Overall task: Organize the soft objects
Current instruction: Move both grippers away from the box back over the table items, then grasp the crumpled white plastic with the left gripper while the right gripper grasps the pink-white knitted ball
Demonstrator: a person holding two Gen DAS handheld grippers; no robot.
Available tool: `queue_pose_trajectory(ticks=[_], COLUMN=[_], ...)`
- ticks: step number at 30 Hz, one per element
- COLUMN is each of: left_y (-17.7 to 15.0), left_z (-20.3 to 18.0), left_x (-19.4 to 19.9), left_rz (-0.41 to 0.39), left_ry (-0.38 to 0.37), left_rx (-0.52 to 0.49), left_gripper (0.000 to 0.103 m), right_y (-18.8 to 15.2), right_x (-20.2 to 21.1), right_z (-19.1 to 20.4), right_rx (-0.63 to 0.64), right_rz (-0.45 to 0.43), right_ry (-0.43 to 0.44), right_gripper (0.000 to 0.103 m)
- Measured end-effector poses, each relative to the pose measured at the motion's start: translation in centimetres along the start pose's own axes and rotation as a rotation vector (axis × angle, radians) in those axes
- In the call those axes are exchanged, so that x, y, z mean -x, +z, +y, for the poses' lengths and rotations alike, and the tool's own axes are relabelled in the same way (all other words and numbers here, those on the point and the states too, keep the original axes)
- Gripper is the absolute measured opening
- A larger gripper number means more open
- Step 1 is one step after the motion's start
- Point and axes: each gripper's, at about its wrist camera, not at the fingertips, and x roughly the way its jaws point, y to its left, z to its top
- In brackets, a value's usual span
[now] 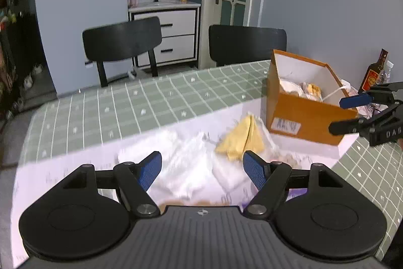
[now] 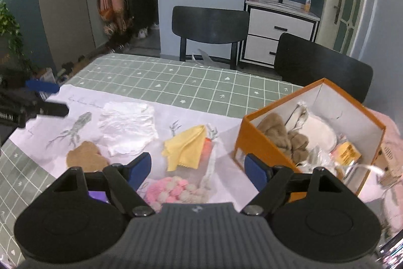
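An orange cardboard box [image 2: 262,145] stands on a white sheet at the right and holds a brown plush [image 2: 284,140], a white pad and small packets. It also shows in the left wrist view [image 1: 307,117]. On the sheet lie a yellow cloth [image 2: 187,150], a white crumpled cloth [image 2: 128,127], a brown piece [image 2: 85,155] and a pink-and-white pompom item [image 2: 171,189]. My right gripper [image 2: 197,170] is open and empty above the pompom item. My left gripper [image 1: 202,169] is open and empty above the white cloth [image 1: 186,168], with the yellow cloth [image 1: 241,143] ahead.
The table has a green checked cloth [image 2: 176,82]. Two black chairs [image 2: 209,24] [image 2: 325,69] stand at its far side. A dark bottle [image 1: 375,75] and a clear bottle stand behind the box. A pink cloth [image 2: 393,132] lies right of the box.
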Motion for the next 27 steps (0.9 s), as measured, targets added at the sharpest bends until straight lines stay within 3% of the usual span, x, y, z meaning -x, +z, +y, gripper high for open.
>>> queue_pose_trajectory(ticks=[4, 9, 16, 22, 27], left_y=[-3.7, -7.1, -9.0, -8.6, -5.6], left_z=[1.4, 1.9, 3.9, 3.6, 3.7], left_x=[0.6, 0.0, -2.0, -3.4, -5.2], left_rz=[-0.031, 0.017, 0.09, 0.095, 0.07], left_ry=[-0.041, -0.034, -0.117, -0.144, -0.128], left_rx=[0.026, -0.071, -0.046, -0.143, -0.187], left_gripper=[0.086, 0.086, 0.086, 0.086, 0.088], right_y=[-2.0, -4.9, -7.4, -7.8, -8.1], right_x=[0.0, -0.1, -0.2, -0.6, -1.3], right_z=[0.3, 0.7, 0.0, -0.6, -1.2], right_rx=[-0.027, -0.001, -0.043, -0.092, -0.137], right_rz=[-0.038, -0.071, -0.093, -0.082, -0.056], right_ry=[-0.007, 0.008, 0.029, 0.036, 0.039], right_gripper=[0.096, 0.1, 0.1, 0.1, 0.1])
